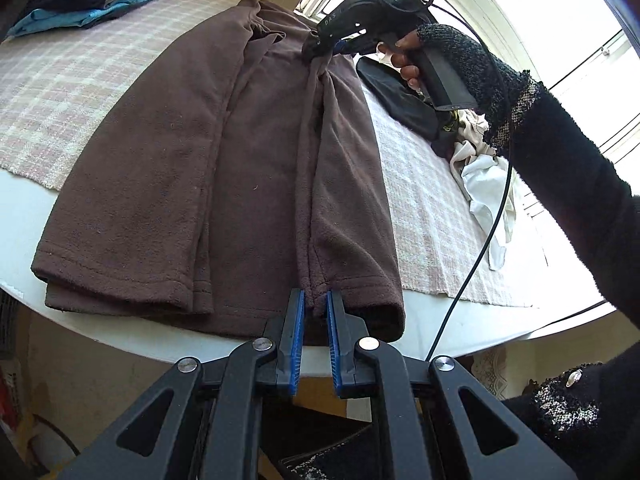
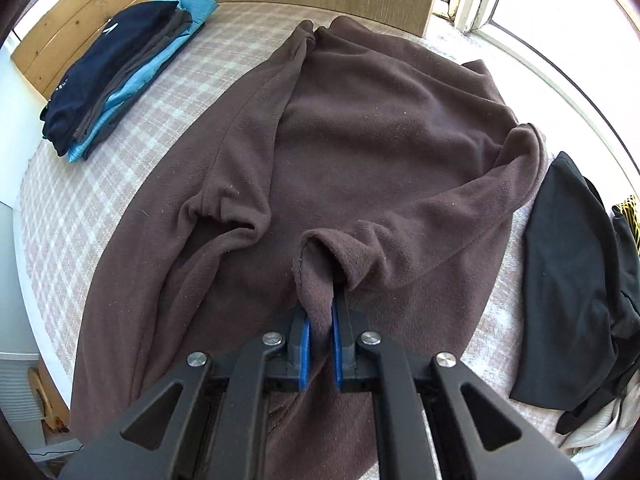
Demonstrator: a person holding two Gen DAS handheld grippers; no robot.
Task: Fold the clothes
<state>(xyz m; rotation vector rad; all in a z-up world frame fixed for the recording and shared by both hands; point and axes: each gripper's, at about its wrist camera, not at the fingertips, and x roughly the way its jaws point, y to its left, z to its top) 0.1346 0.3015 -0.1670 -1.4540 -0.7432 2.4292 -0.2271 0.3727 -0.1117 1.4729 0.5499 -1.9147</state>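
The brown fleece sweater (image 1: 168,184) is pinched at hem and shoulder by the left claw (image 1: 316,304) and right claw (image 2: 320,320); both edges should be carried over together, kept taut.

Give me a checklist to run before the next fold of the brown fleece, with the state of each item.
1. Left gripper pinching the hem of the brown fleece: ok, fabric sits between the blue pads.
2. Right gripper clamped on a fleece fold: ok.
3. Both sleeves folded inward over the body: ok.
4. Fleece fully on the checked cloth: not ok, the hem hangs past it at the table's near edge.
5. Folded stack clear of the fleece: ok, apart from it.
6. Black garment clear of the fleece: cannot tell, they lie very close.
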